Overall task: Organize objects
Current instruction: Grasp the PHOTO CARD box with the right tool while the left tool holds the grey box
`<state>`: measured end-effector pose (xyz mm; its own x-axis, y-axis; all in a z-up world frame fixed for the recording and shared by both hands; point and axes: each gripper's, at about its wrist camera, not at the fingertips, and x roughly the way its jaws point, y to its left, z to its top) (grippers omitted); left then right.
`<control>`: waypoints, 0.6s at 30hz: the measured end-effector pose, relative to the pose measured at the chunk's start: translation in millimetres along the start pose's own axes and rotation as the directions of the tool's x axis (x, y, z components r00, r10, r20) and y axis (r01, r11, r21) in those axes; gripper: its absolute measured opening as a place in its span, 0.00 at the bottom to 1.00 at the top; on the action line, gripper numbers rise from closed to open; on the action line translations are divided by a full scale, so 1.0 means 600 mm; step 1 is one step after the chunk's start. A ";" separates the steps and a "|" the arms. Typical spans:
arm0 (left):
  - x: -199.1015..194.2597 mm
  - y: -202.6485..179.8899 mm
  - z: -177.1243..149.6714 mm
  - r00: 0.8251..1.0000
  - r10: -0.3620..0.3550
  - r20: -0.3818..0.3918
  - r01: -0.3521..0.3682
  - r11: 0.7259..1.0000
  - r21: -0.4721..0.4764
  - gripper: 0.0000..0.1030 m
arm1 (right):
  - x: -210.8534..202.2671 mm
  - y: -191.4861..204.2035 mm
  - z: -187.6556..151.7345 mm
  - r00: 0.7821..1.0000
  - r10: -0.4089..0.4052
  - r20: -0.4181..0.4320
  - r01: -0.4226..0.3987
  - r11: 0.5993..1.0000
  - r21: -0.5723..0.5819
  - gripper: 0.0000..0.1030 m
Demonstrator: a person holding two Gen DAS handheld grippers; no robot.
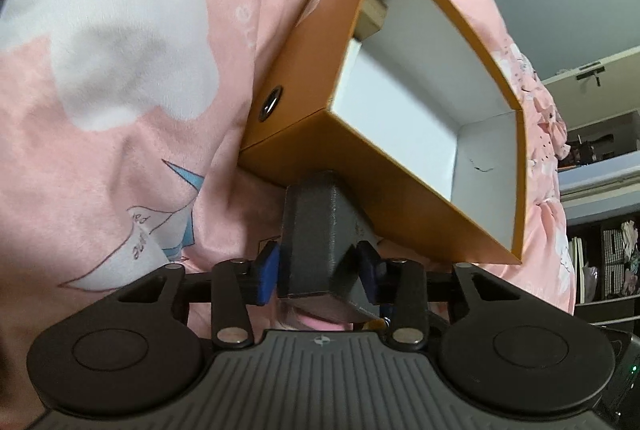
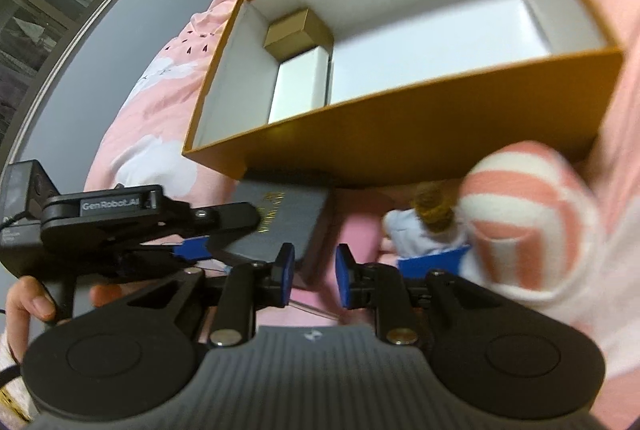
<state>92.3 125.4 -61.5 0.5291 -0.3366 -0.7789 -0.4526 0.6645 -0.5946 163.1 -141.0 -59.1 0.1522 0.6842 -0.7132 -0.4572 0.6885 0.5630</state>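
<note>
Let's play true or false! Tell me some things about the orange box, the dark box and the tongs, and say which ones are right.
1. The left tongs are squeezing a dark grey box. True.
2. The right tongs are holding a sock. False: nothing sits between their blue pads; the striped sock lies off to the side.
3. The orange box has a lid on it. False: its top is open and you can see its white inside.
4. A small gold box sits in a corner of the orange box. True.
5. The orange box sits on a green blanket. False: the bedding is pink with white clouds.
</note>
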 end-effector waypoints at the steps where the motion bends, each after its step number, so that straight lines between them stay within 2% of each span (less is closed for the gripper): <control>1: -0.005 -0.002 -0.002 1.000 -0.007 0.004 0.007 1.000 0.005 0.42 | -0.011 -0.001 -0.002 1.000 -0.016 0.010 0.016 1.000 -0.010 0.33; 6: -0.037 -0.005 -0.005 0.998 -0.054 0.018 0.053 0.997 0.049 0.42 | -0.058 -0.008 -0.018 0.996 -0.082 0.018 0.083 0.995 -0.053 0.36; 9: -0.048 -0.015 -0.011 0.997 -0.067 0.027 0.065 0.994 0.085 0.42 | -0.074 -0.007 -0.041 0.995 -0.104 -0.007 0.103 0.991 -0.090 0.40; 18: -0.059 -0.018 -0.030 0.995 -0.094 0.022 0.091 0.990 0.110 0.42 | -0.050 -0.038 -0.085 0.985 -0.136 -0.107 0.133 0.990 -0.040 0.40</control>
<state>65.4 118.0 -30.8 0.5847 -0.3827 -0.7153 -0.3208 0.7008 -0.6372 124.2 -189.6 -72.4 0.1188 0.5543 -0.8238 -0.4673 0.7633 0.4461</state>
